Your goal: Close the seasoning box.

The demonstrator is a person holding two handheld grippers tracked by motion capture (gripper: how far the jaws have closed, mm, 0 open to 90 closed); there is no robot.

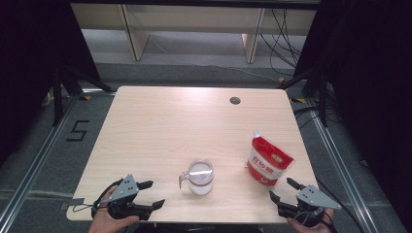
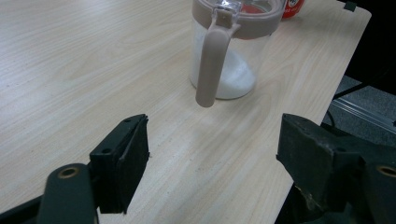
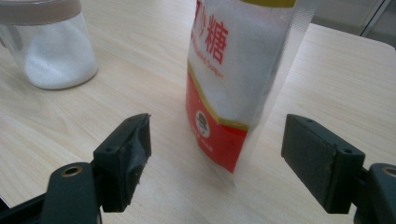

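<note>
Near the table's front edge, right of middle, stands the red-and-white sugar bag [image 1: 267, 162], upright, with the right gripper [image 1: 282, 190] just in front of it, jaws wide apart and holding nothing. Left of the bag, apart from it, stands a clear jar [image 1: 200, 176] partly filled with white grains, its handle toward the left gripper [image 1: 151, 193], which is also spread and empty. Bare table [image 1: 160, 126] lies between each gripper and its thing.

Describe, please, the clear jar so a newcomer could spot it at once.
Start at the wooden table and look along its near edge, midway between both tools. The clear jar stands left of the red-and-white bag; it alone has a beige lid and handle.
</note>
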